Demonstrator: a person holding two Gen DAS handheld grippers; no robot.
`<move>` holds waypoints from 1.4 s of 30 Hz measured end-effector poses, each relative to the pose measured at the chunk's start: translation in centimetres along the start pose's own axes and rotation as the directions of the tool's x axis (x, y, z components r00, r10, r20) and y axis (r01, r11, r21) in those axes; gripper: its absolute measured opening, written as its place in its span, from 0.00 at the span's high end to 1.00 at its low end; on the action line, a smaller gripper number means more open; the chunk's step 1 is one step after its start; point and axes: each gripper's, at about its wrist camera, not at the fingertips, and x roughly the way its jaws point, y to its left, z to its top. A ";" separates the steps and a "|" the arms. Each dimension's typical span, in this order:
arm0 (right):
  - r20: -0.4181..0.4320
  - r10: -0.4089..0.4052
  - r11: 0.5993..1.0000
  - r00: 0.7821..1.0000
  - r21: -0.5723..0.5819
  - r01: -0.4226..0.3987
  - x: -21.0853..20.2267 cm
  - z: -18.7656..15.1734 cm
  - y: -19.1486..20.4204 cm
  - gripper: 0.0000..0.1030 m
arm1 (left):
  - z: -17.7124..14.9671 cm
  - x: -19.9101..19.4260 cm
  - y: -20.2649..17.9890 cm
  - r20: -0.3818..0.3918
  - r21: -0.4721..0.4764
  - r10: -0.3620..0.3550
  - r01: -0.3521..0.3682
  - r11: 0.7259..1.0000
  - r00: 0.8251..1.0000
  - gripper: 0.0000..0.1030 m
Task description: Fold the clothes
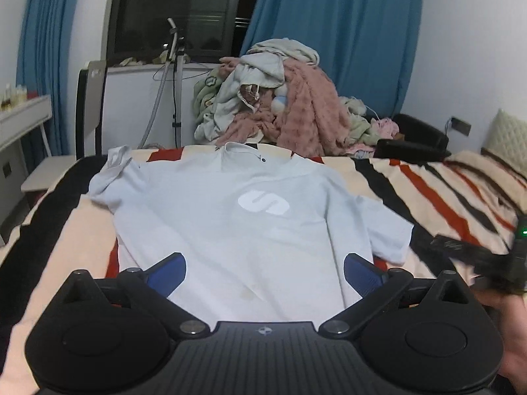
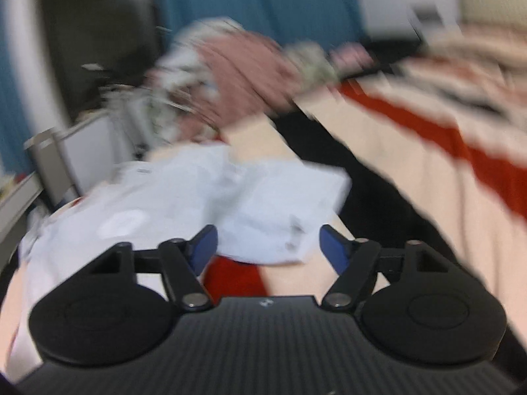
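Note:
A light grey T-shirt (image 1: pixel 230 223) with a white oval logo lies flat, chest up, on the striped bedspread (image 1: pixel 428 191), collar at the far end. My left gripper (image 1: pixel 263 258) hangs over the shirt's near hem, jaws wide open, with fabric beneath them and nothing pinched. The far left sleeve (image 1: pixel 112 171) is crumpled. The right wrist view is blurred. There my right gripper (image 2: pixel 267 232) stands open just above the shirt's right sleeve (image 2: pixel 280 204); its blue pads (image 2: pixel 206 247) do not press on cloth. A hand shows at the lower right edge of the left wrist view.
A heap of clothes and a pink blanket (image 1: pixel 280 98) sits at the far end of the bed. A chair (image 1: pixel 89 108) and a white desk (image 1: pixel 23 115) stand to the left, a black bag (image 1: pixel 411 138) and a pillow (image 1: pixel 507 135) to the right.

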 end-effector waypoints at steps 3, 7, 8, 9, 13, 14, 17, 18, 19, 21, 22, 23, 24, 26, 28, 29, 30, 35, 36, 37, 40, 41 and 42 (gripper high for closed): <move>-0.066 0.003 0.988 0.998 0.154 0.007 5.0 0.1 -4.3 0.37 | 0.0 0.7 0.5 -0.003 -0.025 0.035 -0.035 0.999 0.999 0.00; -0.036 0.072 0.955 0.997 0.291 -0.058 9.3 0.1 -7.3 0.37 | 0.0 2.9 1.8 -0.014 -0.105 0.037 -0.038 0.994 0.999 0.00; -0.025 0.090 0.943 0.996 0.323 -0.077 10.3 0.1 -8.0 0.37 | -0.1 3.4 2.1 -0.017 -0.126 0.036 -0.038 0.991 0.999 0.00; -0.017 0.103 0.938 0.995 0.336 -0.091 11.3 0.4 -8.1 0.37 | -0.1 3.9 2.5 -0.016 -0.146 0.030 -0.032 0.989 0.999 0.00; -0.002 0.119 0.945 0.993 0.306 -0.113 15.2 2.3 -6.7 0.39 | 0.2 5.9 3.7 -0.015 -0.210 0.020 -0.023 0.977 1.000 0.00; -0.016 0.088 0.959 0.996 0.271 -0.080 16.3 2.5 -6.0 0.55 | 0.2 6.3 4.0 -0.017 -0.219 0.025 -0.028 0.975 1.000 0.00; -0.021 -0.032 0.994 0.999 0.108 0.034 18.2 3.5 -3.7 0.88 | 0.2 7.6 4.8 -0.036 -0.256 0.030 -0.038 0.966 0.999 0.01; 0.004 -0.065 0.997 0.998 0.046 0.065 18.4 4.1 -3.1 0.95 | 0.3 7.9 5.1 -0.043 -0.269 0.027 -0.038 0.962 0.999 0.02; 0.033 -0.083 0.997 0.996 -0.001 0.083 18.5 4.7 -2.7 0.95 | 0.3 8.2 5.3 -0.048 -0.277 0.025 -0.038 0.960 0.998 0.02; 0.096 -0.092 0.994 0.991 -0.052 0.098 18.4 6.8 -2.3 0.95 | 0.5 8.8 5.3 -0.063 -0.261 0.042 -0.057 0.964 0.997 0.02; 0.124 -0.102 0.991 0.987 -0.068 0.111 18.3 8.1 -2.3 0.95 | 0.6 9.0 5.2 -0.067 -0.251 0.045 -0.060 0.966 0.997 0.03; 0.151 -0.112 0.988 0.982 -0.087 0.126 18.2 9.5 -2.3 0.95 | 0.6 9.2 5.1 -0.069 -0.243 0.042 -0.058 0.968 0.997 0.03; 0.174 -0.125 0.983 0.977 -0.110 0.145 18.2 10.9 -2.2 0.95 | 0.6 9.4 5.1 -0.066 -0.237 0.032 -0.047 0.970 0.997 0.03; 0.215 -0.172 0.965 0.961 -0.160 0.208 18.6 13.3 -2.1 0.95 | 0.4 9.8 4.8 -0.063 -0.220 0.015 -0.028 0.975 0.998 0.03; 0.229 -0.216 0.946 0.949 -0.193 0.262 19.6 15.3 -2.2 0.95 | 0.2 10.3 4.5 -0.071 -0.199 0.010 -0.024 0.980 0.997 0.03; 0.229 -0.243 0.933 0.943 -0.213 0.292 20.4 15.9 -2.3 0.95 | 0.0 10.6 4.5 -0.076 -0.191 0.011 -0.026 0.981 0.997 0.03; 0.229 -0.273 0.915 0.934 -0.240 0.326 21.4 16.4 -2.3 0.95 | -0.1 10.9 4.5 -0.080 -0.183 0.014 -0.029 0.983 0.997 0.03; 0.193 -0.328 0.886 0.925 -0.276 0.372 25.1 16.3 -3.3 0.95 | -0.4 12.6 5.0 -0.105 -0.176 0.042 -0.061 0.983 0.994 0.03; 0.182 -0.316 0.895 0.931 -0.267 0.356 25.4 16.0 -3.5 0.93 | -0.4 12.9 5.2 -0.109 -0.179 0.047 -0.066 0.982 0.993 0.03; 0.171 -0.304 0.904 0.937 -0.257 0.341 25.8 15.8 -3.6 0.93 | -0.4 13.3 5.3 -0.114 -0.182 0.051 -0.071 0.981 0.992 0.03; 0.154 -0.266 0.930 0.952 -0.219 0.295 25.5 15.2 -3.8 0.71 | -0.4 14.5 5.3 -0.130 -0.176 0.058 -0.080 0.981 0.990 0.04; 0.153 -0.265 0.933 0.952 -0.210 0.293 25.2 15.0 -3.7 0.44 | -0.4 14.7 5.3 -0.133 -0.172 0.058 -0.080 0.982 0.989 0.04; 0.158 -0.264 0.934 0.951 -0.204 0.293 24.8 14.8 -3.6 0.23 | -0.4 15.0 5.2 -0.135 -0.167 0.057 -0.079 0.983 0.989 0.04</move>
